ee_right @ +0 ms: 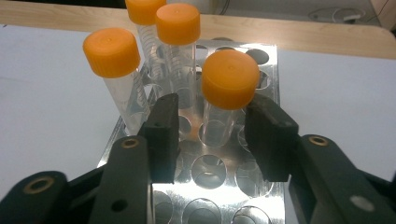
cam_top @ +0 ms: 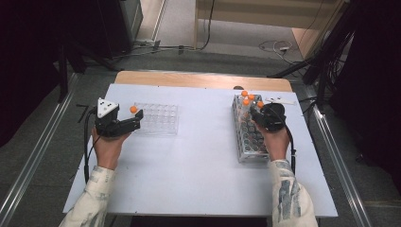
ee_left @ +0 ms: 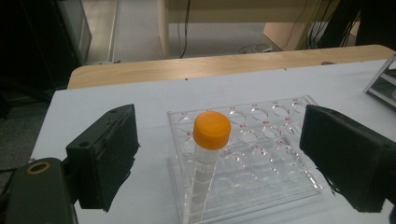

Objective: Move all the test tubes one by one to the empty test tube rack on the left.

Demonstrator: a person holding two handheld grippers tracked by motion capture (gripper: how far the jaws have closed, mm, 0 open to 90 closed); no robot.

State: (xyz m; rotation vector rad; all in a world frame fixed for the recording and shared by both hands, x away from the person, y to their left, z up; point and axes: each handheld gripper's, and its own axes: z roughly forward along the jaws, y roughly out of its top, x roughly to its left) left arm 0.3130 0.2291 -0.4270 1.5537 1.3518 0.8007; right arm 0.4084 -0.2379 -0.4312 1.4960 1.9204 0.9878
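- Your right gripper (ee_right: 212,135) has its fingers (ee_right: 163,135) on either side of an orange-capped tube (ee_right: 224,100), just below the cap; there is still a gap on each side, so the pads are not pressing on it.
- That tube stands upright in a hole of the metal rack (ee_right: 268,74), on the near side of the other tubes.
- Three more orange-capped tubes (ee_right: 116,70) stand upright in the same rack just beyond your right fingers, grouped at its far end.
- From the high view, your right gripper (cam_top: 259,113) sits over the far part of the metal rack (cam_top: 248,142), which lies lengthwise on the right half of the surface (cam_top: 198,165).
- Your left gripper (ee_left: 219,163) holds its fingers (ee_left: 109,154) wide apart, with nothing pressed between them.
- Between those fingers but clear of both stands a single orange-capped tube (ee_left: 208,158), upright in the near left corner of the clear plastic rack (ee_left: 280,172).
- In the high view, your left gripper (cam_top: 135,120) rests just beside the left end of the clear plastic rack (cam_top: 161,118), with the single tube (cam_top: 133,109) at that end.
- The two racks lie well apart on the surface, one on each half.
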